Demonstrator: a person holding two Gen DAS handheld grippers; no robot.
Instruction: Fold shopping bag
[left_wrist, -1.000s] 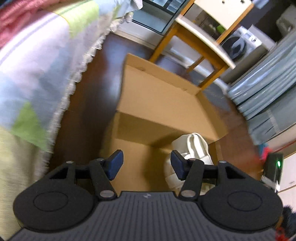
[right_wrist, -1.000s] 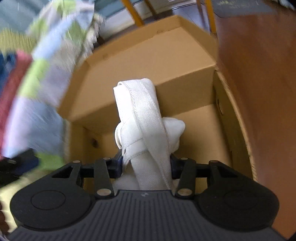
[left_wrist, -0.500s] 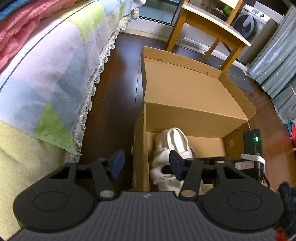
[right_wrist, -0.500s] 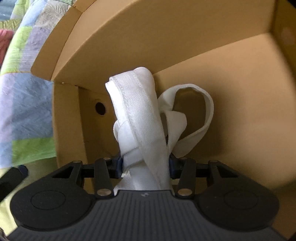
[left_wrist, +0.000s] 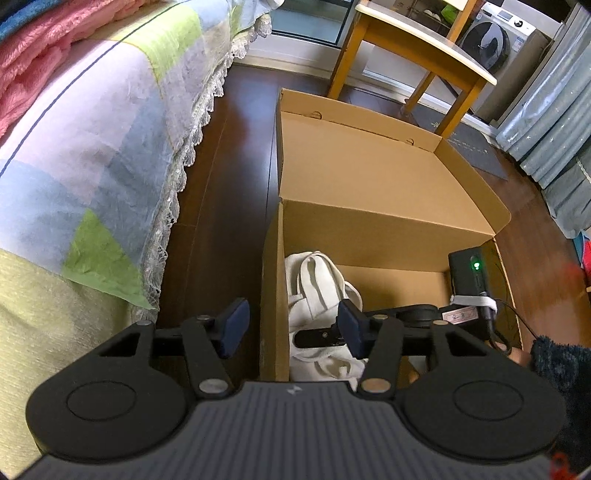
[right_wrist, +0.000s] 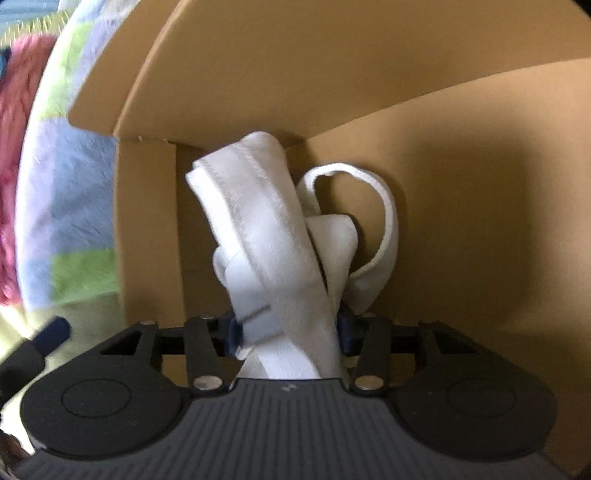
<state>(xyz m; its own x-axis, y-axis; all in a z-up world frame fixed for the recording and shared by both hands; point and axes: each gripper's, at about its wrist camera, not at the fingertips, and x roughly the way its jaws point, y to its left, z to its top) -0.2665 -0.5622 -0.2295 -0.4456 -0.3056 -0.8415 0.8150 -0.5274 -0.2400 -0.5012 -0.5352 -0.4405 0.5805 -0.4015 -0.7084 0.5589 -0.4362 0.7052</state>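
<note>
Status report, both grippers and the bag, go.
Right gripper shut on folded white bag, down inside cardboard box. Left gripper open, empty, fingers straddling the box's left wall. Nothing in the way.

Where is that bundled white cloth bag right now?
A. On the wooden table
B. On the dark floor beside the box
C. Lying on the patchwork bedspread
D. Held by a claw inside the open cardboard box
D: the right claw is shut on the white cloth bag, with the cardboard box walls around it, while the left claw is open and empty.
</note>
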